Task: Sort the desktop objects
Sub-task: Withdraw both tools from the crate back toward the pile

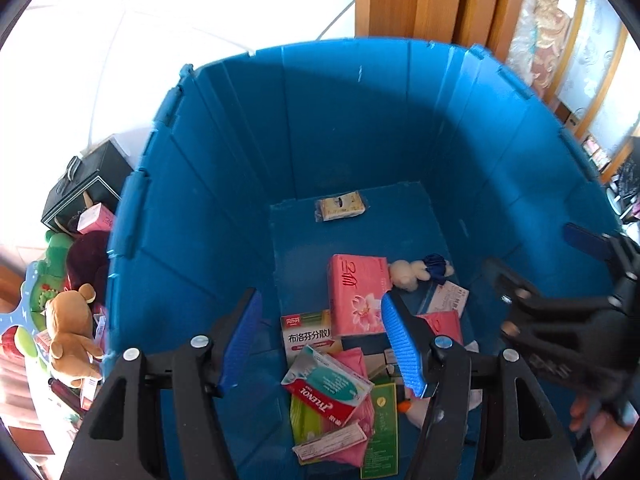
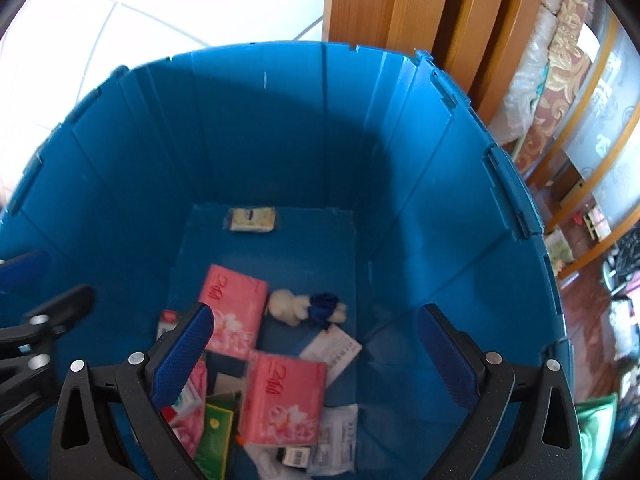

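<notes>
A deep blue bin (image 1: 224,184) fills both views, with several items on its floor. Both grippers hang over its near end, pointing down. My left gripper (image 1: 320,344) is open, and nothing is pressed between its blue pads. Below it lie a Tylenol box (image 1: 328,388), a white medicine box (image 1: 308,332) and a pink tissue pack (image 1: 356,296). My right gripper (image 2: 316,354) stands wide open and holds nothing. A second pink tissue pack (image 2: 284,396) lies on the pile under it. A small white plush (image 2: 296,306) and a small pale tissue packet (image 2: 250,219) lie farther in.
Left of the bin stand a brown teddy bear (image 1: 72,336), a green toy (image 1: 56,252) and a dark box (image 1: 88,188). Wooden panels (image 2: 420,8) rise behind the bin on white floor tiles (image 2: 120,12). My right gripper (image 1: 536,252) shows at the left wrist view's right edge.
</notes>
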Demonstrator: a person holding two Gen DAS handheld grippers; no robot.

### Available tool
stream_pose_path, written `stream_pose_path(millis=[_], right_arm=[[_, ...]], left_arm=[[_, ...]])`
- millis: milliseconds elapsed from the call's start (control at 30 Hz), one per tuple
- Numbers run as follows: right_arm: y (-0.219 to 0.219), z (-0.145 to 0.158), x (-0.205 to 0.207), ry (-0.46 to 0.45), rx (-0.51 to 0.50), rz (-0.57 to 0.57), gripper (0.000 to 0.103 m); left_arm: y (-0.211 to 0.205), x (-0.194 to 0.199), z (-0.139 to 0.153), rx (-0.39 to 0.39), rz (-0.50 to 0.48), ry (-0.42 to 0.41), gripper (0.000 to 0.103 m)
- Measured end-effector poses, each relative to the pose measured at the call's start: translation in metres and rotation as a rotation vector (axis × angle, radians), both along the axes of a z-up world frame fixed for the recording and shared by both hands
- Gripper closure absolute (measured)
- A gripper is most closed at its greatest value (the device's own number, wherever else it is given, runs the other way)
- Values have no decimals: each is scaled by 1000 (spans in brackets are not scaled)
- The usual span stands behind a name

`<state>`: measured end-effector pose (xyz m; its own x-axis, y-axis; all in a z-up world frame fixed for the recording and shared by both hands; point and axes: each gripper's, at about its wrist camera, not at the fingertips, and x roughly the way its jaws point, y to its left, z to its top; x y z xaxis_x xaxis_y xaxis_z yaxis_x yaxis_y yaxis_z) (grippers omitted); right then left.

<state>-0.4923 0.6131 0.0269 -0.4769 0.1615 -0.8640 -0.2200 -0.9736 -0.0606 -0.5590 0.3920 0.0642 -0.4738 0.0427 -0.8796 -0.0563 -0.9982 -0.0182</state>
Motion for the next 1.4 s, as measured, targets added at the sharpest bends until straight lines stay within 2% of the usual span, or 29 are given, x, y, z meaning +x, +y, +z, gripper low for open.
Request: stream_pose_path(millis=[167, 367, 533, 633, 833, 967, 1067, 1233, 1300, 1400], right_arm=[[-7, 11, 13, 52, 21, 10, 0], [-15, 33, 28, 107, -71, 54, 0], [-47, 66, 61, 209, -97, 100, 0], [-74, 86, 84, 287, -121, 132, 0], [-147, 112, 116, 420, -187, 221, 0], [-200, 120, 127, 488, -222, 268, 0], [-249, 123, 129, 518, -238, 324, 0], [-319, 117, 127, 548, -270, 416, 0], [-345, 110, 121, 541, -277, 437, 0], [-376, 92, 108, 499, -289, 450, 0]], left_arm=[[-20, 32, 35, 39, -21, 68, 42], [-59, 88, 90, 93, -55, 200, 42], [-117, 134, 113, 126, 13, 307, 42], [-159, 159, 114, 118, 75, 367, 42], [-246, 218, 106, 40, 209, 507, 42], [-311, 255, 90, 76, 255, 577, 42], [-359, 276, 70, 78, 323, 572, 42], [-435, 316, 28, -27, 460, 528, 42], [-464, 334, 9, -60, 504, 504, 42], [-502, 352, -23, -69, 556, 445, 42]])
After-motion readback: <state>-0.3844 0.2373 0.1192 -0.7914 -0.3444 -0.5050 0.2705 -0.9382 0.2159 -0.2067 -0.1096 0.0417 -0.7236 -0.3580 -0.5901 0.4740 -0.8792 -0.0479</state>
